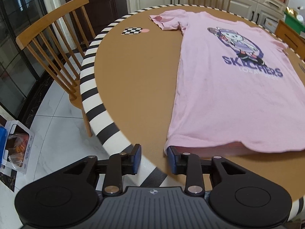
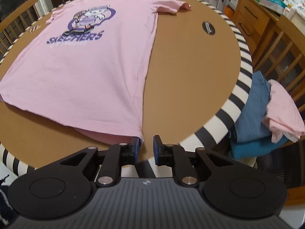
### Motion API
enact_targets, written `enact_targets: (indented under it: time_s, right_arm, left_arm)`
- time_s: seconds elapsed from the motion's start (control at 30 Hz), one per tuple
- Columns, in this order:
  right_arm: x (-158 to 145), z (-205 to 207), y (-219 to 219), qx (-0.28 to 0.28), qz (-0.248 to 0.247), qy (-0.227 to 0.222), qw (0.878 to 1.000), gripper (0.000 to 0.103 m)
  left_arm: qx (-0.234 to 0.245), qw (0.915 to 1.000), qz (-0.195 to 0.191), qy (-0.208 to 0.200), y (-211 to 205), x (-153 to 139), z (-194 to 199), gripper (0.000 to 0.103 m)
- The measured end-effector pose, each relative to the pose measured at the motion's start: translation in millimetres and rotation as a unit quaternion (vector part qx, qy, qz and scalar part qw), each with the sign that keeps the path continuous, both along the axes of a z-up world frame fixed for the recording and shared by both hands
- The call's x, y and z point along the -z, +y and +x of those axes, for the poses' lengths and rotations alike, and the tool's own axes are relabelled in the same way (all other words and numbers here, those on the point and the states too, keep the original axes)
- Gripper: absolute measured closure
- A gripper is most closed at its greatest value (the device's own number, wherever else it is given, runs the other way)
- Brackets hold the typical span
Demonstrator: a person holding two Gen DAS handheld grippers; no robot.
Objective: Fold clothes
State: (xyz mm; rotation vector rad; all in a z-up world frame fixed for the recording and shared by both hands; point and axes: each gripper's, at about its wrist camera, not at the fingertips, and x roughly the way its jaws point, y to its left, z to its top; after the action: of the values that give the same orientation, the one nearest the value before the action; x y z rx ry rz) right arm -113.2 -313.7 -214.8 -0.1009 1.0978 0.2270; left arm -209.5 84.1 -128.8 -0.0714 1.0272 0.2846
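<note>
A pink T-shirt with a purple print lies flat, front up, on the round brown table; it also shows in the right wrist view. My left gripper is open at the shirt's near left hem corner, its right finger just under the hem. My right gripper is open at the near right hem corner, its left finger touching the hem edge. Neither holds cloth.
The table has a black-and-white striped rim. A checkered marker and a black oval sticker lie on it. Wooden chairs stand around it. A pile of folded clothes sits on a chair at the right.
</note>
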Motion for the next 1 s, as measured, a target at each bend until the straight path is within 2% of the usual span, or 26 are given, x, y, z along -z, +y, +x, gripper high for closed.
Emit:
enact_targets:
  time_s: [0.1, 0.2, 0.3, 0.37, 0.43, 0.53, 0.6, 0.73, 0.87, 1.0]
  right_arm:
    - [-1, -5, -9, 0.0, -0.027, 0.011, 1.0, 0.078]
    - [-12, -2, -23, 0.024, -0.03, 0.013, 0.999, 0.078]
    - [-32, 7, -27, 0.042, 0.017, -0.025, 0.999, 0.08]
    - [-38, 21, -16, 0.027, 0.071, -0.043, 0.996, 0.081]
    - [-33, 35, 4, -0.001, 0.103, -0.048, 0.993, 0.082]
    - [-15, 48, 41, -0.051, 0.111, -0.056, 0.991, 0.082]
    - [-4, 50, 62, -0.086, 0.105, -0.053, 0.989, 0.082]
    - [11, 34, 84, -0.127, 0.084, -0.041, 0.988, 0.082]
    - [14, 24, 73, -0.12, 0.079, -0.039, 0.989, 0.084]
    - [13, 21, 57, -0.113, 0.068, -0.03, 0.991, 0.081]
  left_arm:
    - [-0.005, 0.9995, 0.024, 0.017, 8, -2, -9, 0.069]
    - [-0.03, 0.9991, 0.023, 0.017, 23, -12, -18, 0.072]
    - [-0.024, 0.9991, 0.0, -0.034, 23, -35, -9, 0.072]
    - [0.014, 0.9964, -0.031, -0.078, 3, -45, 15, 0.07]
    - [0.068, 0.99, -0.05, -0.113, -25, -48, 44, 0.068]
    - [0.149, 0.9796, -0.03, -0.132, -71, -28, 72, 0.067]
    - [0.171, 0.9779, -0.029, -0.117, -87, -12, 76, 0.068]
    - [0.165, 0.9809, -0.032, -0.098, -87, 9, 56, 0.068]
    - [0.134, 0.9879, -0.034, -0.069, -74, 25, 33, 0.067]
    - [0.13, 0.9886, -0.023, -0.073, -64, 23, 17, 0.062]
